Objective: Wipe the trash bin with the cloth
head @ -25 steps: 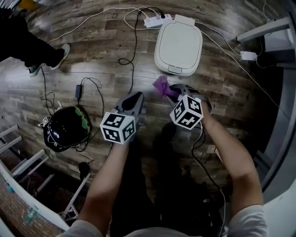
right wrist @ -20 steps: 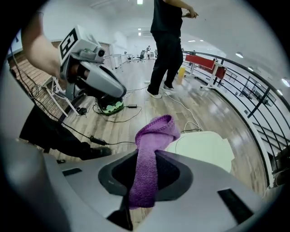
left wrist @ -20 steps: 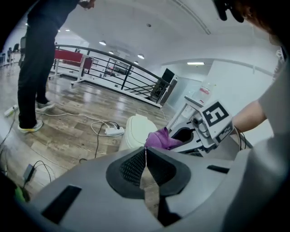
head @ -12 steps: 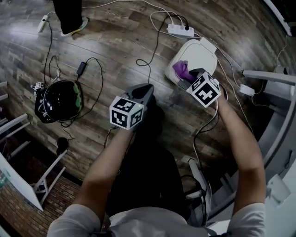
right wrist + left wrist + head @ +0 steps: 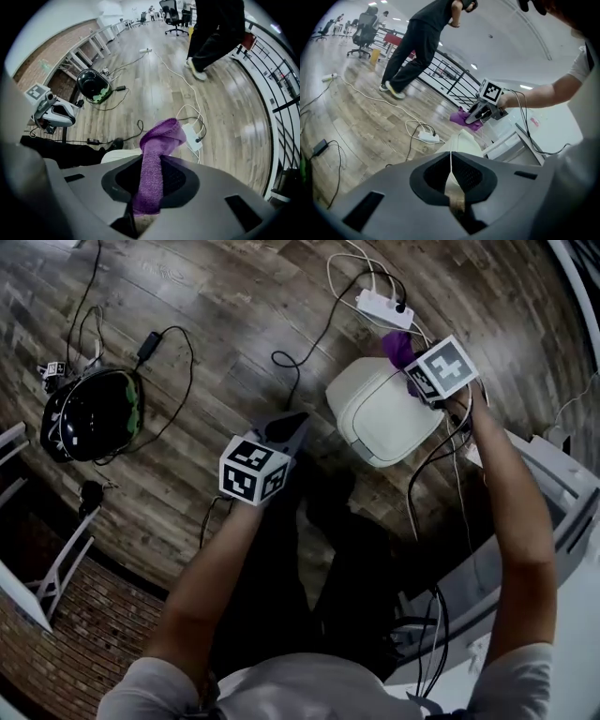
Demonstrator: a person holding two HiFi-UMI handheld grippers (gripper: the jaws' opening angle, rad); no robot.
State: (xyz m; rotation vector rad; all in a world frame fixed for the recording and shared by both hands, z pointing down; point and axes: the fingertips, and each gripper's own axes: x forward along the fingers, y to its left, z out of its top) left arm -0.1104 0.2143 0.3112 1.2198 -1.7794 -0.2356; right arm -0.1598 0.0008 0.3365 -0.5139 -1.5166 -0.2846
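Observation:
The white trash bin (image 5: 382, 411) stands on the wood floor with its lid down, right of centre in the head view. My right gripper (image 5: 406, 362) hangs over the bin's far right corner, shut on a purple cloth (image 5: 397, 346) that bunches out past the jaws (image 5: 159, 140). My left gripper (image 5: 286, 430) is held left of the bin, apart from it, with its jaws shut and nothing between them. In the left gripper view the bin's lid (image 5: 465, 141) shows just beyond the jaws, and the right gripper (image 5: 483, 112) with the cloth (image 5: 462, 117) is above it.
A white power strip (image 5: 383, 307) with cables lies on the floor just behind the bin. A black helmet (image 5: 91, 414) sits at the far left. A white desk frame (image 5: 553, 484) runs along the right side. A person (image 5: 423, 42) stands on the floor beyond.
The view has turned and the bin has come closer. My right gripper has carried the cloth from the bin's near side across to its far right corner. The left gripper has held its pose.

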